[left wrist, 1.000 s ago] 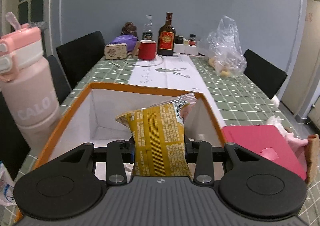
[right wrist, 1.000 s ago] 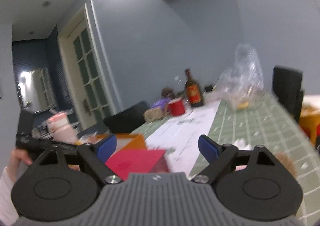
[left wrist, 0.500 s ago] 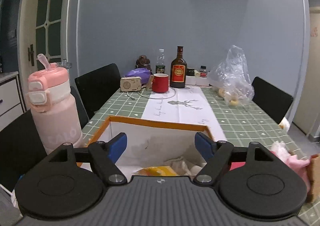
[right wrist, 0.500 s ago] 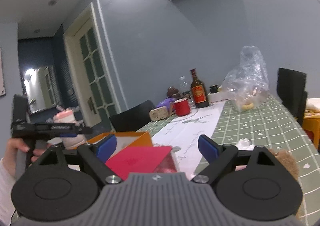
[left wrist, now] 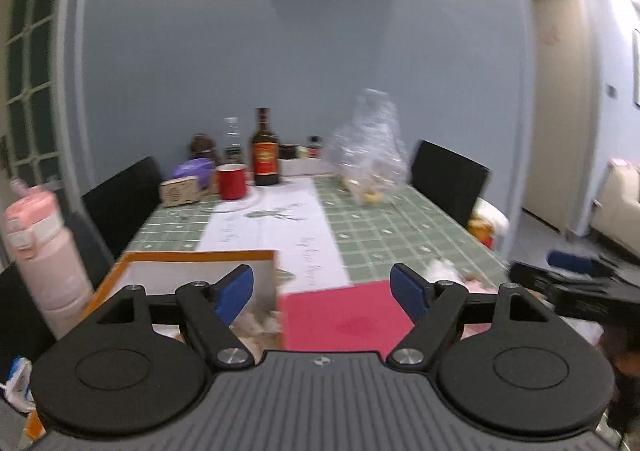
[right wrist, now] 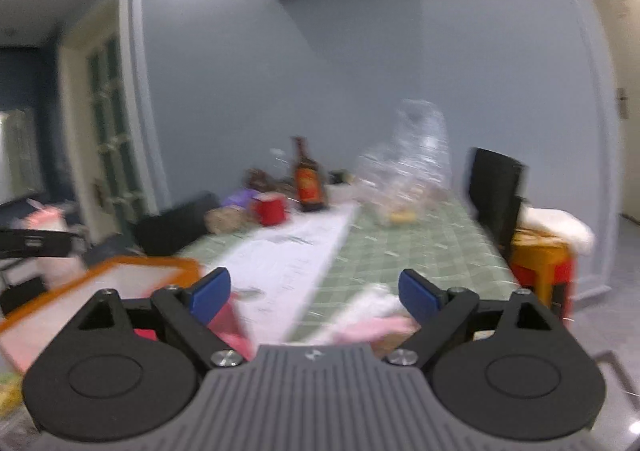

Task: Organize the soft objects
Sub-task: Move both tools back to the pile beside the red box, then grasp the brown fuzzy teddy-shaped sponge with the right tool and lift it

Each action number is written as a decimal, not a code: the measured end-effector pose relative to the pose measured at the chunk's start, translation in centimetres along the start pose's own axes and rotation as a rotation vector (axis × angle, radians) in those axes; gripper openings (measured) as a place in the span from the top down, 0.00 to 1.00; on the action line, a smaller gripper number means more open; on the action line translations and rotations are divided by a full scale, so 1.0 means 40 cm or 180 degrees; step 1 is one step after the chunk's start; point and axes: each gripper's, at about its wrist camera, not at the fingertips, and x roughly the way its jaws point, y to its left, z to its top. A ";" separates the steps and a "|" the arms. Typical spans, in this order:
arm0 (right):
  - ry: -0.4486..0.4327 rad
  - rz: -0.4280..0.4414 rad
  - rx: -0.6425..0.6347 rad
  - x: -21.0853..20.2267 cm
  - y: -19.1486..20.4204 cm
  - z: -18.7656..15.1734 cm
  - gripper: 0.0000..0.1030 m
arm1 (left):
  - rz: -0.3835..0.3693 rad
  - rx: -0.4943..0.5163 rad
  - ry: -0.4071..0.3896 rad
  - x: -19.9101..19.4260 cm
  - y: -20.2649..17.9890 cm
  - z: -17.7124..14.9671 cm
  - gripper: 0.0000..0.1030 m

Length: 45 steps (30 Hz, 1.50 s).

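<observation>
1. The left gripper (left wrist: pixel 322 287) hangs with its jaws spread wide and nothing between them, above the near edge of the orange-rimmed box (left wrist: pixel 192 257).
2. Pale soft things already lie inside that box (too blurred to name).
3. The right gripper (right wrist: pixel 314 293) is opening its jaws, empty, over a pink-and-white soft heap (right wrist: pixel 374 315) left on the green tablecloth (right wrist: pixel 420 243); this likely goes next.

Orange-rimmed box (left wrist: pixel 192 256), pink-red lid (left wrist: pixel 344 315), green checked tablecloth (left wrist: pixel 400 227), red mug (left wrist: pixel 231 181).
</observation>
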 end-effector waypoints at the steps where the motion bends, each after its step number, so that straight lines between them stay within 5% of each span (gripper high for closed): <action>1: 0.0014 -0.0108 -0.0069 -0.001 -0.005 0.001 0.03 | -0.0078 0.0043 0.0058 0.002 -0.023 -0.003 0.11; 4: 0.0128 -0.0348 -0.0040 0.008 -0.041 0.000 0.03 | -0.0320 0.0098 0.0229 0.008 -0.071 -0.018 0.11; 11: 0.0914 -0.0328 0.0410 0.092 -0.149 -0.040 0.03 | -0.0568 0.0065 0.0514 0.049 -0.146 -0.048 0.11; 22: 0.1222 -0.0227 0.0688 0.134 -0.208 -0.073 0.03 | -0.0487 0.0681 0.0744 0.106 -0.291 -0.108 0.12; 33: 0.1274 -0.0032 0.0566 0.157 -0.196 -0.091 0.03 | -0.0446 0.0430 0.1029 0.204 -0.352 -0.119 0.12; 35: 0.1216 -0.0021 0.0581 0.149 -0.199 -0.088 0.10 | -0.0492 0.0388 0.0958 0.210 -0.354 -0.120 0.12; 37: 0.1203 0.0122 0.0627 0.144 -0.201 -0.085 0.28 | -0.0445 0.0442 0.0843 0.208 -0.364 -0.126 0.12; 39: 0.1200 0.0149 0.0651 0.142 -0.205 -0.083 0.31 | -0.0395 0.0504 0.0737 0.209 -0.376 -0.138 0.12; 41: 0.1197 0.0188 0.0684 0.140 -0.211 -0.082 0.32 | -0.0377 0.0510 0.0771 0.225 -0.389 -0.149 0.12; 43: 0.1169 0.0205 0.0791 0.134 -0.225 -0.078 0.51 | -0.0375 0.0428 0.0853 0.250 -0.395 -0.158 0.12; 45: 0.1099 0.0251 0.0978 0.119 -0.251 -0.072 0.54 | -0.0386 0.0269 0.0917 0.274 -0.396 -0.170 0.12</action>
